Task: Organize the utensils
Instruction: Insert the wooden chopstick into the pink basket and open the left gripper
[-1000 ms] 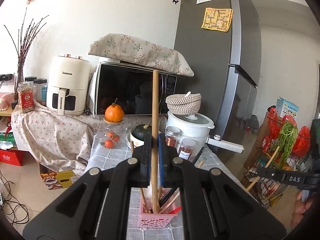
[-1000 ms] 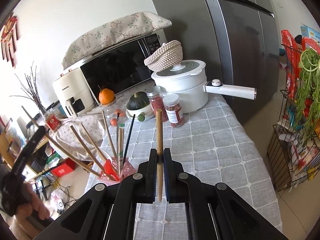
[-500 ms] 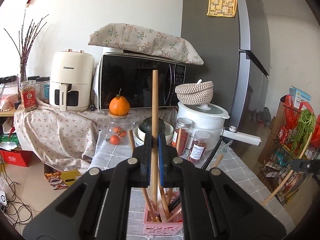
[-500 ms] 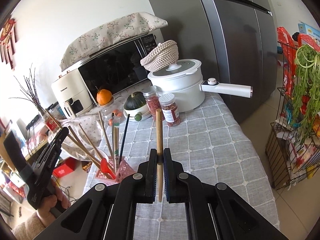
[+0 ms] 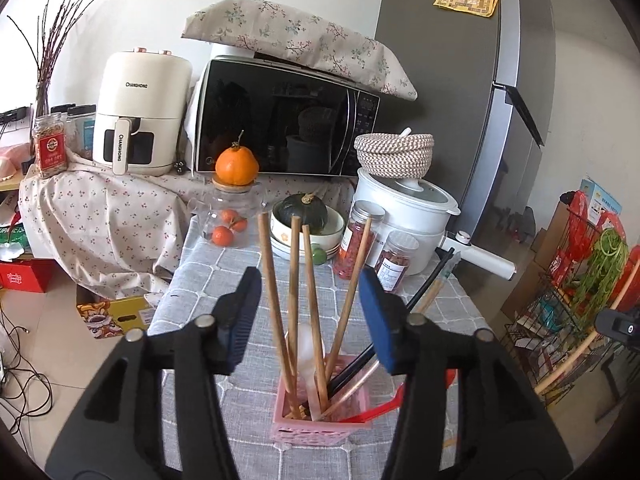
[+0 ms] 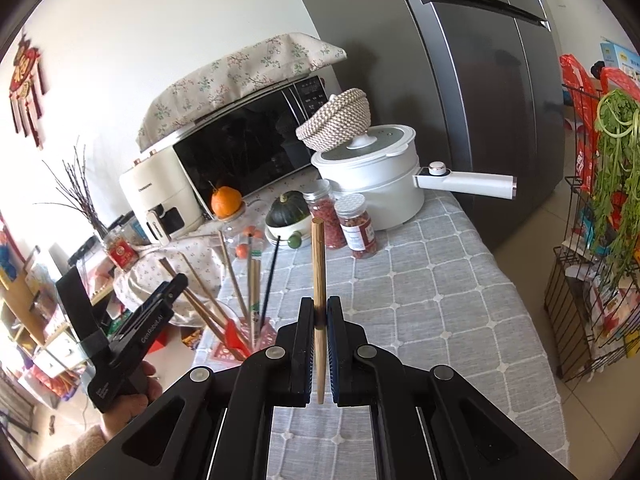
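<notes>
A pink utensil basket [image 5: 320, 416] stands on the grey checked tablecloth [image 5: 224, 280] and holds several wooden chopsticks [image 5: 276, 312], a white spoon [image 5: 306, 344], black chopsticks and a red utensil. My left gripper [image 5: 310, 304] is open just above the basket with nothing in it. The basket also shows in the right wrist view [image 6: 256, 338], with the left gripper [image 6: 160, 300] beside it. My right gripper [image 6: 319, 312] is shut on one wooden chopstick [image 6: 319, 276], held upright above the table to the right of the basket.
At the back of the table stand a white pot with a long handle [image 6: 376, 184], two spice jars [image 6: 358, 230], a bowl with a green squash [image 5: 308, 216], a glass jar topped by an orange [image 5: 236, 200]. Microwave [image 5: 280, 120], air fryer [image 5: 140, 108], fridge [image 6: 480, 80], wire rack [image 6: 592, 280].
My left gripper has opened and let go of its wooden chopstick, which now leans in the pink basket. My right gripper has moved closer to the basket with its chopstick.
</notes>
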`<action>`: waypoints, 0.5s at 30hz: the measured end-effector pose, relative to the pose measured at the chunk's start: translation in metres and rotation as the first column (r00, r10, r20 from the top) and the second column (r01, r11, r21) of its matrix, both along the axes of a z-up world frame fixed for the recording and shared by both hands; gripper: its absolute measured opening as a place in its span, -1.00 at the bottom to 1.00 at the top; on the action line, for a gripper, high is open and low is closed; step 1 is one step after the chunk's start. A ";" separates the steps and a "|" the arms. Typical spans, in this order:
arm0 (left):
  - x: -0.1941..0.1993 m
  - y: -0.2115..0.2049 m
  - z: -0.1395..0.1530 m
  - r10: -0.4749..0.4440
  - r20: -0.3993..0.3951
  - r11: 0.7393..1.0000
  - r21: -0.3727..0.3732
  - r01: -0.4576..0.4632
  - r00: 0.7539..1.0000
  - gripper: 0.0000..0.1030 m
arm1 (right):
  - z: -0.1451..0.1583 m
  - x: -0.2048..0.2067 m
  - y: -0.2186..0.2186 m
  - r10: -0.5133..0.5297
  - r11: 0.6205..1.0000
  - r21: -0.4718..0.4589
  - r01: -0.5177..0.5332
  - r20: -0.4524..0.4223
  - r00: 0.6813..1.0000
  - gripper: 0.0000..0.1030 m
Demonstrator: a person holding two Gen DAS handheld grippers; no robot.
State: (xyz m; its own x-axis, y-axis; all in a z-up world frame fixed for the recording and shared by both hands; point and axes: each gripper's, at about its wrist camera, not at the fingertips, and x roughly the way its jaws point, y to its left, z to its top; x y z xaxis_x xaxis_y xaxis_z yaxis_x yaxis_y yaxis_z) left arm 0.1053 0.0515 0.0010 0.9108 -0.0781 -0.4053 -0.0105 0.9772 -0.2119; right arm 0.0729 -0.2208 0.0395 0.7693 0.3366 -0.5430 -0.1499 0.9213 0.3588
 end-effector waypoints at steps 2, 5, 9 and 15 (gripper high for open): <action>-0.003 0.003 0.004 -0.017 -0.032 1.000 -0.009 0.017 0.999 0.30 | 0.005 -0.002 0.001 0.010 1.000 0.022 -0.010 0.008 1.000 -0.88; -0.010 0.007 0.008 -0.020 -0.087 1.000 0.018 0.021 0.996 0.60 | 0.014 -0.004 0.005 0.030 0.998 0.056 -0.031 0.025 0.999 -0.88; -0.020 0.014 0.005 -0.029 -0.160 0.997 0.061 0.039 0.987 0.70 | 0.023 -0.006 0.014 0.061 0.993 0.102 -0.065 0.045 0.997 -0.88; -0.026 0.039 -0.013 -0.035 -0.274 0.998 0.038 0.047 0.961 0.77 | 0.028 -0.004 0.035 0.085 0.986 0.136 -0.094 0.064 0.994 -0.88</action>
State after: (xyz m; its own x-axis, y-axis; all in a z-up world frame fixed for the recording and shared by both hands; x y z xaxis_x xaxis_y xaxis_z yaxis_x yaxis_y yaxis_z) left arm 0.0795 0.0906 -0.0122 0.7611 -0.0897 -0.6424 -0.0220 0.9863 -0.1638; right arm 0.0690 -0.1858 0.0676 0.7615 0.4743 -0.4416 -0.2538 0.8453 0.4702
